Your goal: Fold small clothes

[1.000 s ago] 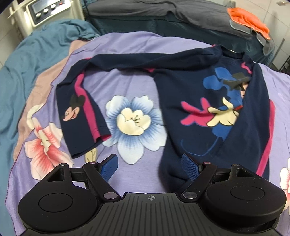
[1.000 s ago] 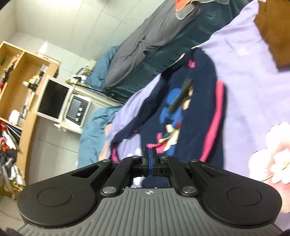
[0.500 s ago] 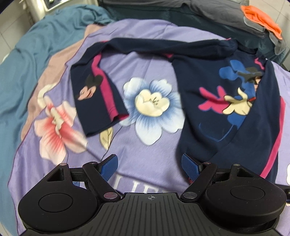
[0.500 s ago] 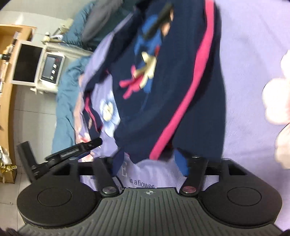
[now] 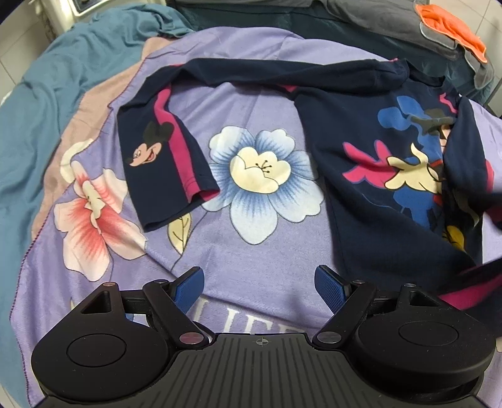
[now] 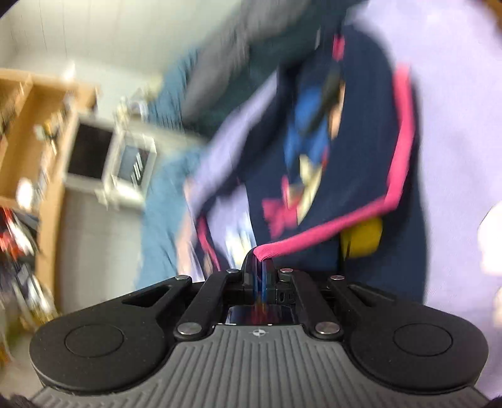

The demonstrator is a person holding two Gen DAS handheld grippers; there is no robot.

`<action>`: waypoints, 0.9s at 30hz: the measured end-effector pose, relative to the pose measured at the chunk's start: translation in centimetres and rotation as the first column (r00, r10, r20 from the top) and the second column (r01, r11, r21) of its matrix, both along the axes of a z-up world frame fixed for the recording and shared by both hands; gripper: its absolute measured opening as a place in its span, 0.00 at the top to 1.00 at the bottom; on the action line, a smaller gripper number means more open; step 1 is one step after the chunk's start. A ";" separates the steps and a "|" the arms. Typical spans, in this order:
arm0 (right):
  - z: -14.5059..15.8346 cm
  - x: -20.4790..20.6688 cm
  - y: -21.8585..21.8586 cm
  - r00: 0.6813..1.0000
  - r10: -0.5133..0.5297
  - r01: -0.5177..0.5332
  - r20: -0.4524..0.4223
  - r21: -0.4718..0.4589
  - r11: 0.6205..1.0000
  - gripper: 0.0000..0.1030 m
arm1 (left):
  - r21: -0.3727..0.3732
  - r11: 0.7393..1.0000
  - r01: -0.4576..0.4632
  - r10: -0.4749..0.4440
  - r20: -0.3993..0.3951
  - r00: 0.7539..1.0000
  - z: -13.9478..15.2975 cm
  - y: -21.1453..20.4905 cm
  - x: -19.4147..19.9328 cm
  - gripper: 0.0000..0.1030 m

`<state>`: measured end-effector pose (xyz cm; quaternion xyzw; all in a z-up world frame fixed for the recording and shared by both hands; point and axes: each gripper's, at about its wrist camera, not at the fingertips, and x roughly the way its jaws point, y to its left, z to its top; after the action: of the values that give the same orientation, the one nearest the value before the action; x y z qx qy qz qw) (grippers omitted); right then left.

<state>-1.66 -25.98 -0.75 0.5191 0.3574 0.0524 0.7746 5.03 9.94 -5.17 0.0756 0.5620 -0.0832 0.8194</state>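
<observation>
Your right gripper point(image 6: 262, 266) has just closed its jaws on the pink-trimmed hem of the shirt point(image 5: 370, 163) to fold it, while your left gripper point(image 5: 259, 282) waits wide open and empty, shirt ahead to its right on the bed point(image 5: 266, 248).

A bed carries everything, spread with a lilac blanket point(image 5: 266, 94) printed with large flowers. A navy long-sleeved shirt point(image 5: 360, 131) with pink stripes and a cartoon mouse print lies on the blanket toward its right side, one sleeve point(image 5: 163, 163) stretched along the far edge and bent down toward the left edge. A teal quilt point(image 5: 47, 94) lies bunched past the left edge. Grey bedding point(image 5: 370, 12) runs along the far edge, with an orange cloth point(image 5: 451, 18) at its far right corner.
</observation>
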 end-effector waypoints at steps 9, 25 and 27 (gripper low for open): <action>11.8 -7.3 -18.5 0.815 -0.539 0.579 0.211 -0.304 0.757 0.90 | 0.001 0.999 0.039 -0.039 -0.008 0.999 -0.4 -1.3 -0.2 0.00; -3.4 -6.6 -5.0 0.956 -0.173 0.109 -0.235 -0.260 0.960 0.46 | -0.014 0.989 0.150 -0.150 -0.023 0.988 -2.0 -1.8 -1.6 0.00; -5.0 -5.7 -2.1 0.961 -0.084 0.030 -0.264 -0.201 0.979 0.48 | -0.020 0.982 0.187 -0.188 -0.031 0.982 -2.4 -2.3 -1.8 0.00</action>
<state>-7.38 -28.10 -5.79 0.4530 0.4483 -0.0769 0.7668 3.19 7.66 -7.56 0.1197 0.5648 -0.1660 0.7994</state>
